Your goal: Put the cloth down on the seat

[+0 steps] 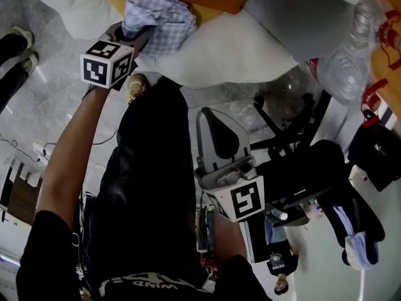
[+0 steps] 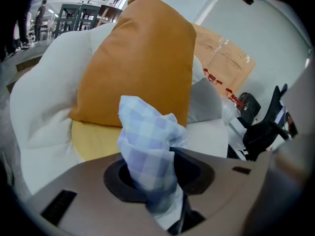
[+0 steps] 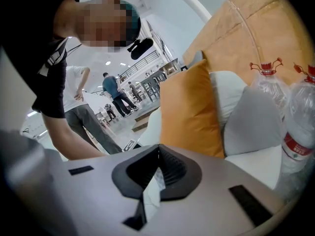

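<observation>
A blue-and-white checked cloth [image 1: 160,21] is bunched in my left gripper [image 1: 139,35], which is shut on it just above the white seat cushion [image 1: 232,49] of a sofa. In the left gripper view the cloth [image 2: 147,146] stands up from between the jaws of the left gripper [image 2: 160,168], in front of an orange cushion [image 2: 142,58] and a yellow pad [image 2: 93,139]. My right gripper [image 1: 216,121] hangs lower, away from the sofa. Its jaws meet at the tips in the right gripper view [image 3: 157,149], with nothing between them.
A grey cushion [image 1: 301,17] lies on the sofa to the right, with plastic bottles [image 1: 351,61] in a bag beside it. A black office chair [image 1: 301,174] and a black bag [image 1: 376,149] stand on the floor at the right. People stand far off [image 3: 115,95].
</observation>
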Tool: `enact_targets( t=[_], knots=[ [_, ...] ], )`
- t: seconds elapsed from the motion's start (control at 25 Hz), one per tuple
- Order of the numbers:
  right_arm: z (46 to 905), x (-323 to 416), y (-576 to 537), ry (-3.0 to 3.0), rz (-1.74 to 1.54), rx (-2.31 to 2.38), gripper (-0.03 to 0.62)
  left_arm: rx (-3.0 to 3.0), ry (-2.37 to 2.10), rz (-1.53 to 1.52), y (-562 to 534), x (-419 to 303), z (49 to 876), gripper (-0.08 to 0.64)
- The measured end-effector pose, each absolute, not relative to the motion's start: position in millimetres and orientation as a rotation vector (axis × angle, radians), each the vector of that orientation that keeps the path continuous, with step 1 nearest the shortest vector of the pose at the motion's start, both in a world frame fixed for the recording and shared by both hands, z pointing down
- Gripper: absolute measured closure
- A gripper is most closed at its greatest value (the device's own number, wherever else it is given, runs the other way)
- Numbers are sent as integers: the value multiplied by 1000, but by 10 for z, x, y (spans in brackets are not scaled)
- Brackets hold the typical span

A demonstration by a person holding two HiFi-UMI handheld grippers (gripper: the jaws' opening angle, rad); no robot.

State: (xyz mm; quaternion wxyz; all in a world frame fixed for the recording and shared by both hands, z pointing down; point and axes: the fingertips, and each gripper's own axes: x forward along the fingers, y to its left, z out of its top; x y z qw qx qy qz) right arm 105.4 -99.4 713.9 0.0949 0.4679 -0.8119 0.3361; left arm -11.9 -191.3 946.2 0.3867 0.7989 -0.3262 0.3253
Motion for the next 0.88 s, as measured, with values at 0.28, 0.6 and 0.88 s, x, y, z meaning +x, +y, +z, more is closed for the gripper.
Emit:
enact_targets(
  t=[0.28, 0.6, 0.88],
  knots=[
    [7078, 1046, -992, -2413, 1007, 1397, 574, 1992, -900, 1014, -1866, -348, 9532, 265],
    [7021, 957, -967, -2423, 1006, 1396, 572, 1972, -1012, 1127, -1918, -616, 9498, 190],
    [6945, 876, -909, -2429, 1009, 1392, 572, 1987, -1040, 1144, -1931, -730, 9331, 189]
  ],
)
